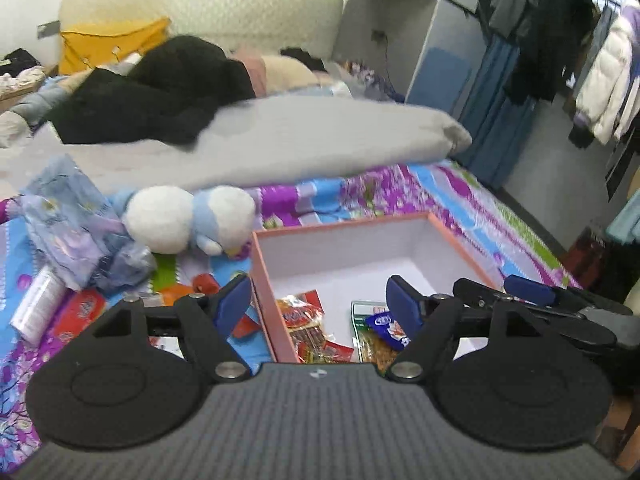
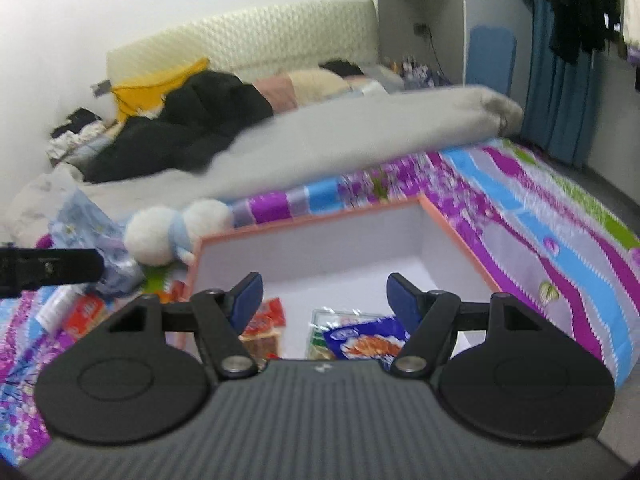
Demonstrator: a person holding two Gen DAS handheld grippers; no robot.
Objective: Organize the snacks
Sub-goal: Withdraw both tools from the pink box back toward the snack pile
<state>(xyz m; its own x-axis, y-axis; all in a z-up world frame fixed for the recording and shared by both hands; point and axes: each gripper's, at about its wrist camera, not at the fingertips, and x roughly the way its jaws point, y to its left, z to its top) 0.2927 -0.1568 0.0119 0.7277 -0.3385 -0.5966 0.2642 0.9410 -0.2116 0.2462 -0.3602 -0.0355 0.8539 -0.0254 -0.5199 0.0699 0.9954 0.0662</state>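
A pink box (image 1: 340, 226) with a white inside sits on the flowered bedspread. In it lie a red snack packet (image 1: 304, 316), a blue packet (image 1: 386, 326) and a green-edged packet beneath the blue one. My left gripper (image 1: 318, 296) hangs open over the box's near left wall with nothing between its fingers. My right gripper (image 2: 326, 286) is open too, empty, above the box (image 2: 304, 220), the blue packet (image 2: 364, 340) and the red packet (image 2: 266, 320). Left of the box, loose snacks lie on the bed: a red packet (image 1: 82, 308), a white tube (image 1: 38, 304) and an orange-red piece (image 1: 206, 282).
A white and blue plush toy (image 1: 188, 220) and a crumpled blue plastic bag (image 1: 68, 216) lie behind the loose snacks. A grey duvet (image 1: 320, 140) and a black coat (image 1: 160, 92) cover the far bed. Clothes hang on a rack (image 1: 580, 60) at the right, beyond the bed's edge.
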